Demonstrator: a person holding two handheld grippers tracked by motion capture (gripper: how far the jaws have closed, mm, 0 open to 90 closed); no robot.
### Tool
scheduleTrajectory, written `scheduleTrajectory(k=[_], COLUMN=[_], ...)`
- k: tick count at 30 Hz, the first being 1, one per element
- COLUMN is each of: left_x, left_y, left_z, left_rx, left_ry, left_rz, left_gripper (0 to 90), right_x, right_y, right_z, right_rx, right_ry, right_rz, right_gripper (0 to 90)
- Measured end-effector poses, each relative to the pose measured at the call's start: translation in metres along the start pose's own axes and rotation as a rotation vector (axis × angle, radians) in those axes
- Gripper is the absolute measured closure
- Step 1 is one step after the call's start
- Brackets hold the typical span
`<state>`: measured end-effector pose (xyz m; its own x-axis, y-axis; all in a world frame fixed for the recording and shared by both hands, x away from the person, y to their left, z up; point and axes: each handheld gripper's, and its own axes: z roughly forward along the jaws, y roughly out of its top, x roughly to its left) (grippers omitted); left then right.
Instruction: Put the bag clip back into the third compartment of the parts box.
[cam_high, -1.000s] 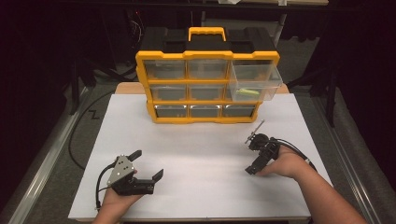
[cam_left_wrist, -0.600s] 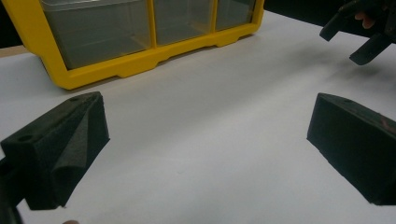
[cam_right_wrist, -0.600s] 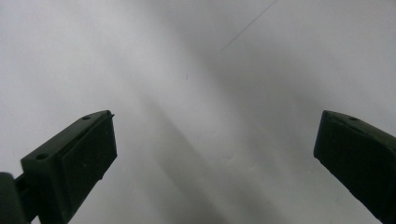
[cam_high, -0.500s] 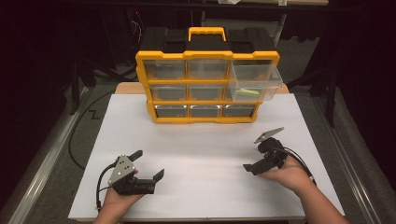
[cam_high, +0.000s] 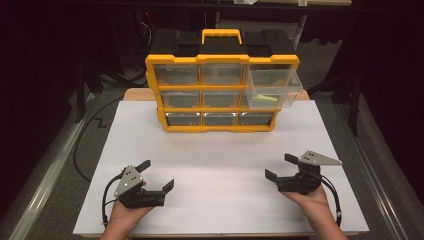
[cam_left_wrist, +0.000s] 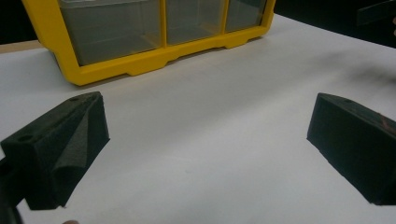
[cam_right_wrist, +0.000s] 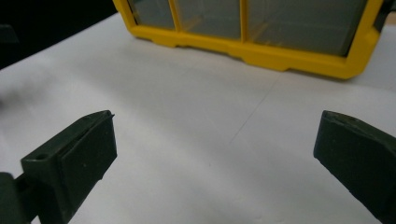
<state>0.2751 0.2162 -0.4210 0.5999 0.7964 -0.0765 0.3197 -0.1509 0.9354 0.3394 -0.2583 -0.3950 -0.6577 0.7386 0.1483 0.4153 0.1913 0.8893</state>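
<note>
right gripper (cam_high: 280, 167) moved down-right, fingers apart, organizer (cam_high: 220, 90) well ahead

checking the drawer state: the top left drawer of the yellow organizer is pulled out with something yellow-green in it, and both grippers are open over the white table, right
Not quite. The pulled-out drawer is the top right one of the yellow organizer, as the high view shows; the top left is closed. The rest holds: a yellow-green item lies in it, and the left gripper and right gripper hold their jaws open over the white table.

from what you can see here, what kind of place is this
Probably a lab bench set up for recording manipulation demos, not a home or shop: a white-covered table ringed by dark drapes, a yellow and black drawer organizer staged on it, and a cabled handheld gripper in each hand.
</note>
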Motion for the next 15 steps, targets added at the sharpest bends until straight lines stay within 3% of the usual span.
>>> scheduleTrajectory(k=[4,5,6,9,11,15], left_x=[0.003,0.004,0.004,0.002,0.001,-0.002], left_y=[-0.001,0.000,0.000,0.001,0.001,0.001], left_z=[-0.001,-0.001,-0.001,0.000,0.000,0.000], left_rx=[0.002,-0.007,-0.010,-0.007,-0.005,0.009], left_ry=[0.011,0.015,0.017,0.028,0.032,0.034], left_rz=[-0.027,-0.036,-0.037,-0.035,-0.036,-0.016], left_gripper=[0.2,0.2,0.2,0.2,0.2,0.2], right_x=[0.001,0.001,-0.001,-0.003,-0.004,-0.002], right_y=[-0.020,-0.027,-0.030,-0.030,-0.029,-0.030], right_z=[-0.022,-0.026,-0.029,-0.030,-0.028,-0.026], right_rx=[-0.100,-0.103,-0.097,-0.108,-0.113,-0.099], right_ry=[-0.069,-0.076,-0.053,-0.069,-0.055,-0.053], right_rz=[-0.058,-0.062,-0.042,-0.033,-0.019,-0.041], right_gripper=[0.3,0.3,0.3,0.3,0.3,0.3])
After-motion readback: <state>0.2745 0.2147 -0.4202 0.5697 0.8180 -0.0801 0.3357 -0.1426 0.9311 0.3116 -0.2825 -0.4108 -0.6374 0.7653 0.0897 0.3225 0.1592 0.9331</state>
